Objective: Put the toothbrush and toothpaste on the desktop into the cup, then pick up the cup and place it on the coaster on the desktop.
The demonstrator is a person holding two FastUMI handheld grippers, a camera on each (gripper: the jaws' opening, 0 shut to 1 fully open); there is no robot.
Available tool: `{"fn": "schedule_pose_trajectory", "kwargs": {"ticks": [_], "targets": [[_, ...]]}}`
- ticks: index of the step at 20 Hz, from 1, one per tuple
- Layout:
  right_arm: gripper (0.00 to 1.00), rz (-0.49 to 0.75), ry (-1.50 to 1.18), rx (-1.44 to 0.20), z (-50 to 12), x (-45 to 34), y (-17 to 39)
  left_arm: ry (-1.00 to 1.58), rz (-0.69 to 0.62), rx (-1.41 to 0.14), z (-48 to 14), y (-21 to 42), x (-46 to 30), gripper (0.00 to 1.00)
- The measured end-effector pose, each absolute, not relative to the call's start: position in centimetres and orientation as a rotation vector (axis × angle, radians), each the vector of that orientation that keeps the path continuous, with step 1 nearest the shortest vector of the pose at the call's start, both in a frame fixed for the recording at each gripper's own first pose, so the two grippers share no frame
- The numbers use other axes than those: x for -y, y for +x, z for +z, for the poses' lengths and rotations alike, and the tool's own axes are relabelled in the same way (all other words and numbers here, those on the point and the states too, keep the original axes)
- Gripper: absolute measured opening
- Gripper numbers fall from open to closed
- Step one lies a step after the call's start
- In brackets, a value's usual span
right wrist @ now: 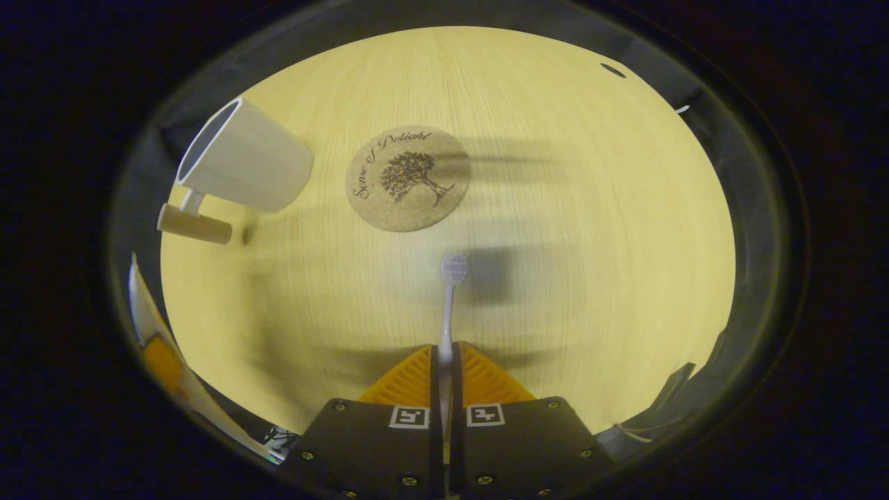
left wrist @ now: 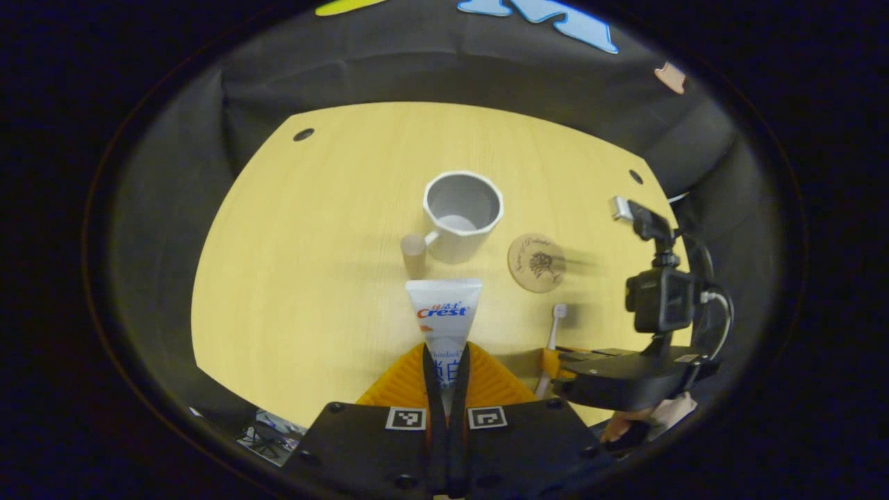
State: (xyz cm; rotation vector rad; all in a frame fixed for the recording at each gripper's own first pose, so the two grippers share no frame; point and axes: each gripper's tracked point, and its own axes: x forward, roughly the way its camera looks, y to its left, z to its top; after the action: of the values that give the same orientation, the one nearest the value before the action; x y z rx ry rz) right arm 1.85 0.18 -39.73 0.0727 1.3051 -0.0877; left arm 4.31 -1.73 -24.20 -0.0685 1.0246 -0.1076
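Note:
My left gripper [left wrist: 445, 357] is shut on the white toothpaste tube [left wrist: 444, 312], which sticks out forward above the desk, its flat end toward the cup. The white cup [left wrist: 463, 206] with a wooden handle [left wrist: 413, 251] stands upright and empty just beyond it. To the cup's right the round cork coaster [left wrist: 535, 262] lies flat. My right gripper [right wrist: 444, 357] is shut on the white toothbrush [right wrist: 448, 305], bristle head forward, above the desk and short of the coaster [right wrist: 408, 178]. The cup [right wrist: 243, 165] appears at the upper left of the right gripper view. The right gripper [left wrist: 625, 375] also appears in the left gripper view with the toothbrush [left wrist: 553, 333].
The light wooden desk [left wrist: 312, 278] has small dark holes near its far corners [left wrist: 303, 134]. Black cloth walls close in behind and beside it. The toothpaste tube's edge [right wrist: 142, 305] shows at the left of the right gripper view.

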Motion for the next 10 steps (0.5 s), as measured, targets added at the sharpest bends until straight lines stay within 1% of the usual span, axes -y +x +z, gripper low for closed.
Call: {"fn": "schedule_pose_trajectory", "kwargs": {"ticks": [6, 7, 8, 10], "targets": [[0.05, -0.084, 0.072, -1.29, -39.8, -0.2, 1.8, -0.063, -0.146, -0.866, -15.5, 8.6, 1.8, 0.07], [0.05, -0.084, 0.073, -1.288, -39.8, -0.2, 1.8, -0.052, -0.149, -0.843, -14.7, 9.5, 1.6, 0.1], [0.05, -0.085, 0.075, -1.286, -39.8, -0.2, 1.8, -0.039, -0.154, -0.818, -14.0, 10.5, 1.6, 0.1], [0.05, -0.086, 0.077, -1.278, -39.9, -0.1, 1.8, -0.019, -0.165, -0.781, -13.1, 12.7, 1.6, 0.07]]}}
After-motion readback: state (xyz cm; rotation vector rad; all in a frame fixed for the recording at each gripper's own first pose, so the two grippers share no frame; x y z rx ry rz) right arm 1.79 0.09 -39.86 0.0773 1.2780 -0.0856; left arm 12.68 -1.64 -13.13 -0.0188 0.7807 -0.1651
